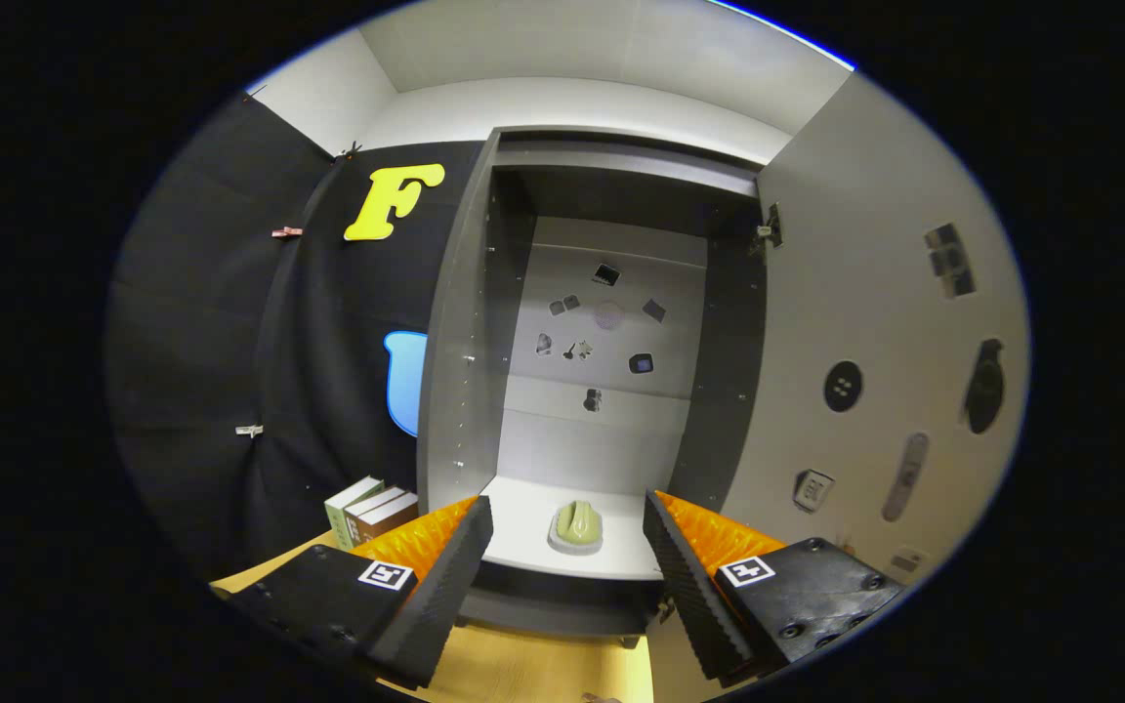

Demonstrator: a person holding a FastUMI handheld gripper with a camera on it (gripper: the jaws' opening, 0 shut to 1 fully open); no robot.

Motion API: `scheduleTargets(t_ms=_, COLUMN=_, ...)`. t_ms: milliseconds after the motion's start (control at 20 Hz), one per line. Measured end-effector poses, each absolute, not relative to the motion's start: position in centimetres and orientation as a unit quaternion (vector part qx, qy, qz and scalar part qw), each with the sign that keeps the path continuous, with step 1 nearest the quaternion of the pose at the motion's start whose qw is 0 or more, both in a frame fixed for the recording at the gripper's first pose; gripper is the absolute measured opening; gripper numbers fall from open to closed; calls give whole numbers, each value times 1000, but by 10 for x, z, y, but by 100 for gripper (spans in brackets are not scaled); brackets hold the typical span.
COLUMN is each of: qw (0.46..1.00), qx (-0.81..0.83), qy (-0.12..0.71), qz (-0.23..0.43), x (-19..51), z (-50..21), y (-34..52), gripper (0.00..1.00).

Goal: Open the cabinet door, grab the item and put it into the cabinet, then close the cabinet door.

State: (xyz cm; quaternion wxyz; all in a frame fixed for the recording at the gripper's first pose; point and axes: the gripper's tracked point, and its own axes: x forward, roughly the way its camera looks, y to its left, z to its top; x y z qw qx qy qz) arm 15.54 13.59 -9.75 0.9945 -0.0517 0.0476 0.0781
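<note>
Item (577,525): small greenish object, lying on the cabinet (465,322) shelf, beyond the fingers and centred between them. Gripper (567,547): fingers spread wide, holding nothing. Cabinet door (875,322): swung fully open to the right. Status, judged: opening and placing done; closing left. Clearance: free gap ahead; door edge near right finger; books (372,508) beside left.
</note>
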Motion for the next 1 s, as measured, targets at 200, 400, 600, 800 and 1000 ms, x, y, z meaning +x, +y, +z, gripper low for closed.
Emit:
scheduleTargets(t_ms=200, qw=996, qx=-23, qy=57, qz=67, x=104, z=-93, y=116, gripper=98)
scheduleTargets(t_ms=400, qw=998, qx=15, qy=46, qz=49, x=66, z=-74, y=80, gripper=98)
scheduleTargets(t_ms=600, qw=997, qx=25, qy=66, qz=25, x=21, z=-77, y=36, gripper=98)
scheduleTargets(t_ms=800, qw=996, qx=32, qy=83, qz=26, x=-25, z=-79, y=-6, gripper=98)
scheduleTargets(t_ms=1000, qw=997, qx=5, qy=73, qz=-10, x=-42, z=-74, y=-75, gripper=98)
